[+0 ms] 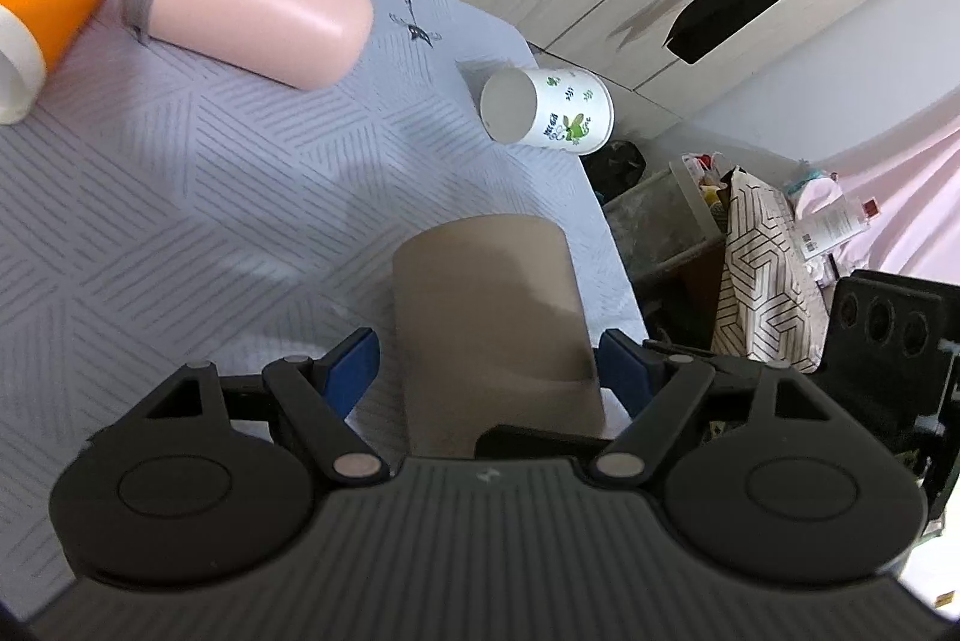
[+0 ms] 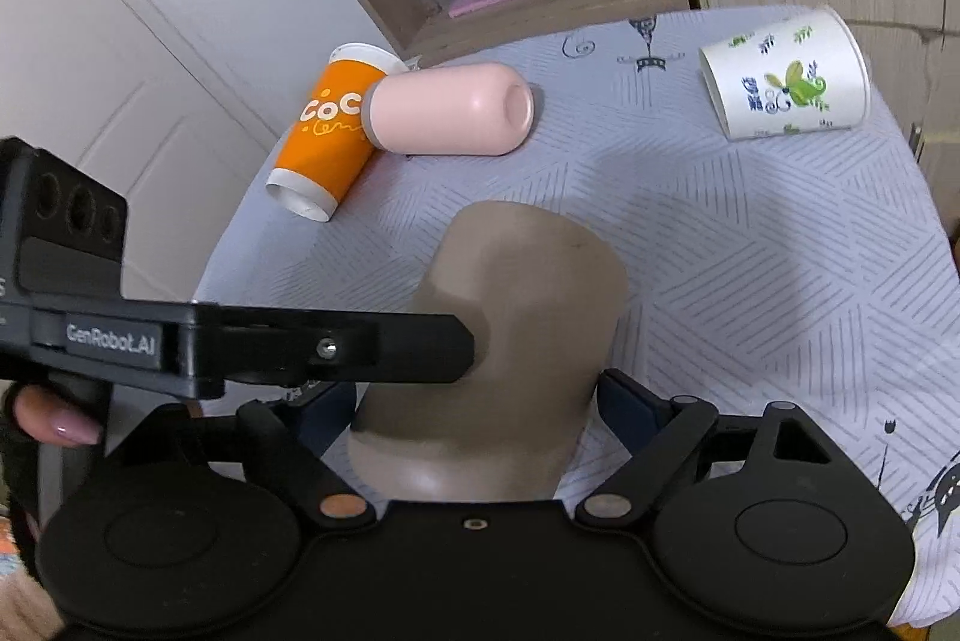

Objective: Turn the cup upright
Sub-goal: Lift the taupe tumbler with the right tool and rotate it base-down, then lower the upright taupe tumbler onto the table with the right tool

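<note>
A taupe cup (image 1: 489, 317) lies between the blue pads of my left gripper (image 1: 489, 371). A small gap shows at the left pad (image 1: 351, 371), so the jaws stand around it, open. In the right wrist view the same cup (image 2: 528, 317) sits between the fingers of my right gripper (image 2: 474, 401), whose right pad (image 2: 624, 401) is close beside it; the left gripper's finger (image 2: 360, 347) crosses in front and touches the cup's side. I cannot tell whether the right gripper is clamped on it. The cup's closed end points away from me.
On the grey patterned tablecloth (image 2: 750, 251) lie an orange paper cup (image 2: 333, 131), a pink tumbler (image 2: 450, 110) and a white printed paper cup (image 2: 786, 77), all on their sides. A shelf stands behind the table. The table edge (image 1: 606, 221) drops off to the floor clutter.
</note>
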The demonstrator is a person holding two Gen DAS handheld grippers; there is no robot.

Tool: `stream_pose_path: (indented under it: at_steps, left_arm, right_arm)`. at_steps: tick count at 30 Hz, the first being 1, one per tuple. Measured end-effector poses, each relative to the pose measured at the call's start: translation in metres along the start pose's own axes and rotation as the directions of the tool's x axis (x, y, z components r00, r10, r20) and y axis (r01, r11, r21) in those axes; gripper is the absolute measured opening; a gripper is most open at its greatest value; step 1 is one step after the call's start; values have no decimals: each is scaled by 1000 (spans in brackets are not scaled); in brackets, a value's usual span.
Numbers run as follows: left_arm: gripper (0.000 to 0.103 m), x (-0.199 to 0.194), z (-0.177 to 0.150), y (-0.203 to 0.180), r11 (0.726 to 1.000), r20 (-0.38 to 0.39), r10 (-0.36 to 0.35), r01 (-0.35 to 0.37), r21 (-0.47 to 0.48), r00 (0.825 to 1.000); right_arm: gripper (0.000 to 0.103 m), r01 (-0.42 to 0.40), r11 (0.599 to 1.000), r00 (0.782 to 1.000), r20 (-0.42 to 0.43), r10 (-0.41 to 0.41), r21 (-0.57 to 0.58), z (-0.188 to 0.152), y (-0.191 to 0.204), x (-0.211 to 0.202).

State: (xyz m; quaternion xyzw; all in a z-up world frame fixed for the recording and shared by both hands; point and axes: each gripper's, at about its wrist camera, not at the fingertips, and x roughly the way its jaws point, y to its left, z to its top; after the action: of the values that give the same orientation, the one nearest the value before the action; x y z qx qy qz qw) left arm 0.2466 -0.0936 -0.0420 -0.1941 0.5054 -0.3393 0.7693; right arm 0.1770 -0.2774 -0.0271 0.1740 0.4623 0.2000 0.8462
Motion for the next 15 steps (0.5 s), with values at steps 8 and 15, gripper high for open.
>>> stream_pose_path:
  at_steps: [8, 15]
  left_arm:
    - [76, 10, -2, -3, 1000, -24, -6, 6, 3, 1000]
    - [75, -10, -12, -15, 993, 36, 8, -13, 119, 999]
  right_arm:
    - [90, -19, 999, 999, -34, 20, 29, 6, -5, 2]
    - [90, 2, 996, 1000, -5, -3, -89, -4, 10, -9]
